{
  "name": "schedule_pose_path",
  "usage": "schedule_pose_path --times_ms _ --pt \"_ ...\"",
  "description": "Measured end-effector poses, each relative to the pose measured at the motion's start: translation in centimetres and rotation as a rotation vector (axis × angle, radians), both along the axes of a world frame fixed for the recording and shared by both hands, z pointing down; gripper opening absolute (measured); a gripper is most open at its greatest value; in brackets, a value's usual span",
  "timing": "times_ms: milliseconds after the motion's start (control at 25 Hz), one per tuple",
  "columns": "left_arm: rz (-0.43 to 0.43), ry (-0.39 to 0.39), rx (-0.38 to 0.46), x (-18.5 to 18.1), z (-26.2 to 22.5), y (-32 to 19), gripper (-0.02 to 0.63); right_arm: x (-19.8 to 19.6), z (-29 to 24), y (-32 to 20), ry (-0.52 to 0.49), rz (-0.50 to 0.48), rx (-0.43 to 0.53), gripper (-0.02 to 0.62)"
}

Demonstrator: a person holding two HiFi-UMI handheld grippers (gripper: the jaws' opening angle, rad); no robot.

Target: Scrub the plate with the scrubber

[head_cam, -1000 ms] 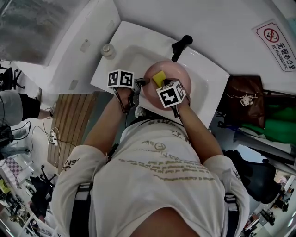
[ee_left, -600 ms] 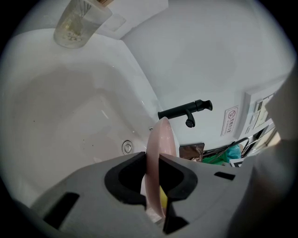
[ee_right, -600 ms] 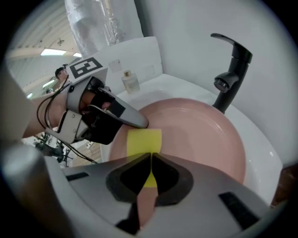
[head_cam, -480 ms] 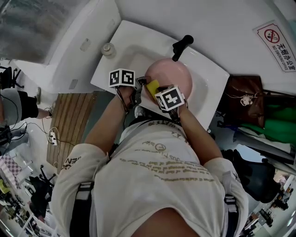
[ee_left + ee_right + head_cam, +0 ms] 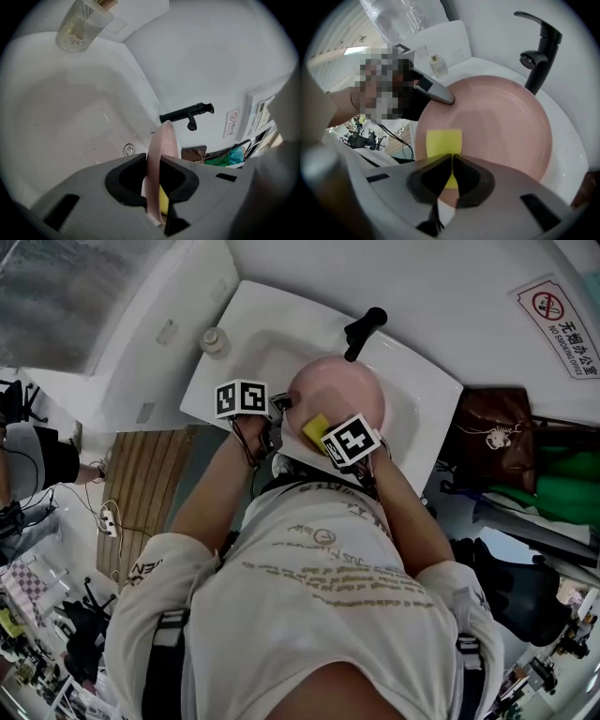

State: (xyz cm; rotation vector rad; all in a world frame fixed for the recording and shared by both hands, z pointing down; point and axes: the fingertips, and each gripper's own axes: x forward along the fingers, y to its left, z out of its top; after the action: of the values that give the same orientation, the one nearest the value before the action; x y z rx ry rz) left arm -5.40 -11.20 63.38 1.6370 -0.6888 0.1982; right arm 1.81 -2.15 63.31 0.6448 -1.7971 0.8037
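1. Head view
   - White sink (image 5: 246, 310) holding a pink plate (image 5: 354, 390).
   - Black faucet (image 5: 361, 332) at the plate's 12 o'clock.
   - Left gripper (image 5: 281, 407) meets the plate rim at 9 o'clock.
   - Right gripper (image 5: 328, 439) sits over the plate's 7 o'clock part, with the yellow scrubber (image 5: 316, 429) at its tip against the plate face.
2. Left gripper view
   - Jaws clamped on the plate's rim, one on each face.
   - The plate is seen edge-on, running toward 12 o'clock.
   - A sliver of scrubber shows just beside the plate at 6 o'clock.
   - Faucet at 2 o'clock.
   - Clear tumbler (image 5: 83, 26) on the sink ledge at 11 o'clock.
3. Right gripper view
   - Jaws nearly together, pinching the scrubber.
   - The scrubber's yellow square lies flat on the plate face, toward the plate's 8 o'clock.
   - The left gripper bites the rim at 10 o'clock.
   - Faucet at 1 o'clock.
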Motion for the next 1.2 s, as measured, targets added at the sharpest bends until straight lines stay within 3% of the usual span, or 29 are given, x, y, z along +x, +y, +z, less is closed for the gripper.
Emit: schedule_pose_path --times_ms 200,360,920,1200 --pt "0.022 -0.005 0.001 0.3 0.0 0.2 0.057 2.7 0.7 0.2 0.091 -0.014 0.012 0.035" --pt "0.042 -0.002 -0.001 0.6 -0.1 0.5 0.057 3.8 0.8 -1.0 0.127 -0.032 0.073 0.035" --pt "0.085 0.033 0.003 0.7 -1.0 1.3 0.063 9.2 0.7 -5.1 0.347 0.038 0.297 0.035" --pt "0.104 0.063 0.007 1.0 -1.6 1.6 0.064 10.6 -0.7 -8.1 0.377 0.107 0.423 0.035"
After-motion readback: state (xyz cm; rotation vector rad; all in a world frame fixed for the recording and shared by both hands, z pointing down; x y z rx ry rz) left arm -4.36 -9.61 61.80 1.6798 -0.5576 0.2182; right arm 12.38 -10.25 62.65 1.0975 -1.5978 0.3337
